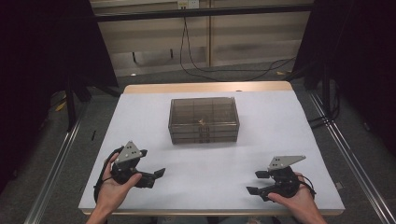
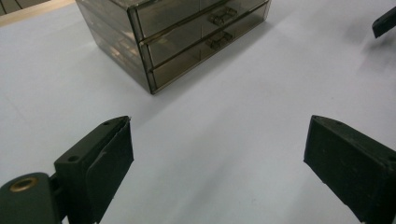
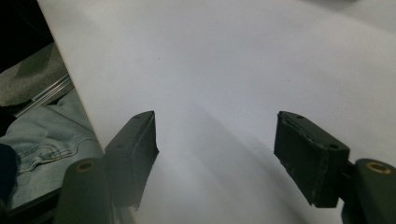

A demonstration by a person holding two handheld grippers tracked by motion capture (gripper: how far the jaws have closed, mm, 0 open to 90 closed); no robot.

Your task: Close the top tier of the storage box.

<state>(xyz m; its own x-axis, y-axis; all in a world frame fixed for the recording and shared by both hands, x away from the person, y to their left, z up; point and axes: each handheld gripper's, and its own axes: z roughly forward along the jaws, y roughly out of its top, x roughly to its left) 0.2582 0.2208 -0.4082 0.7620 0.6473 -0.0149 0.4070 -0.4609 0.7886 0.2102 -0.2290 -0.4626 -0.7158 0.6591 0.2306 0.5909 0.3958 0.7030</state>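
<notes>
Smoked translucent plastic drawer cabinet [image 1: 204, 119] stands mid-bench on the white sheet [image 1: 154, 116], well apart from both tongs. Left tongs [image 1: 159, 173] and right tongs [image 1: 255, 182] are spread, empty. Risk: a skewed approach could push the light cabinet instead of catching a drawer handle.

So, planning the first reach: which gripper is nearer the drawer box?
Left. The left gripper sits below-left of the drawer box; the right gripper lies farther, below-right.

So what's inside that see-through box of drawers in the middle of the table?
Through the smoky walls of the drawer box, one small pale object shows near the middle, too small to identify. The tinted plastic and drawer dividers blur the rest, so whatever else the drawers hold cannot be made out.
</notes>
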